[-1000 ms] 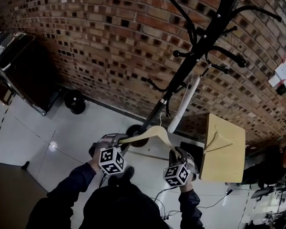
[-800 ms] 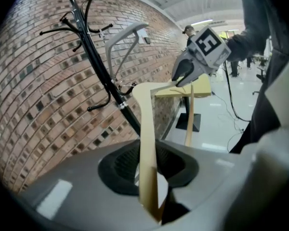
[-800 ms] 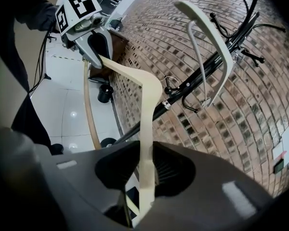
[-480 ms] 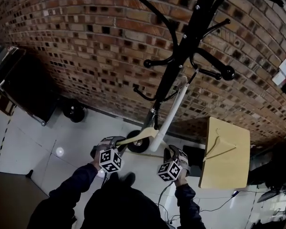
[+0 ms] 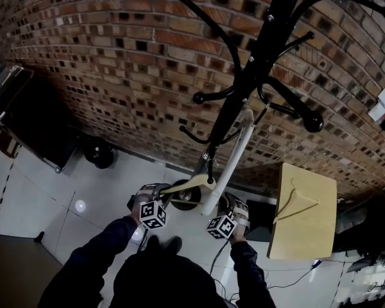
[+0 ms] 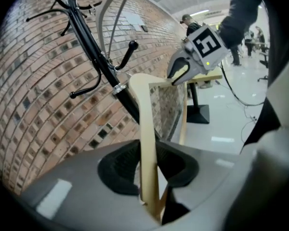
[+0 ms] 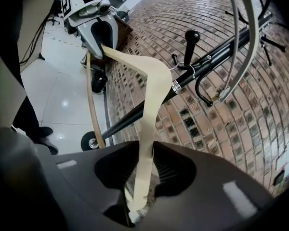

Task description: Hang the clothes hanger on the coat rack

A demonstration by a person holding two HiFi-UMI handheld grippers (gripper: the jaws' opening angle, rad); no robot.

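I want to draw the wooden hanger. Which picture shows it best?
The right gripper view: the hanger stretches across it, bend and bottom bar both clear. The left gripper view shows it too, more end-on. In the head view it is small, beside the coat rack.

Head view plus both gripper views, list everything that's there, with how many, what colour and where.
clothes hanger: 1, pale wood, held at both ends, hook close to the rack's pole
coat rack: 1, black, by the brick wall
white bar: 1, white, leaning beside the rack's pole
table: 1, tan, right of the rack
second hanger: 1, pale wood, lying on the table
case: 1, black, far left
brick wall: 1, red-brown, behind everything
floor: 1, white tiles, below
sleeves: 2, dark, bottom of head view
left gripper: 1, grey, shut on the hanger's left end
right gripper: 1, grey, shut on its right end
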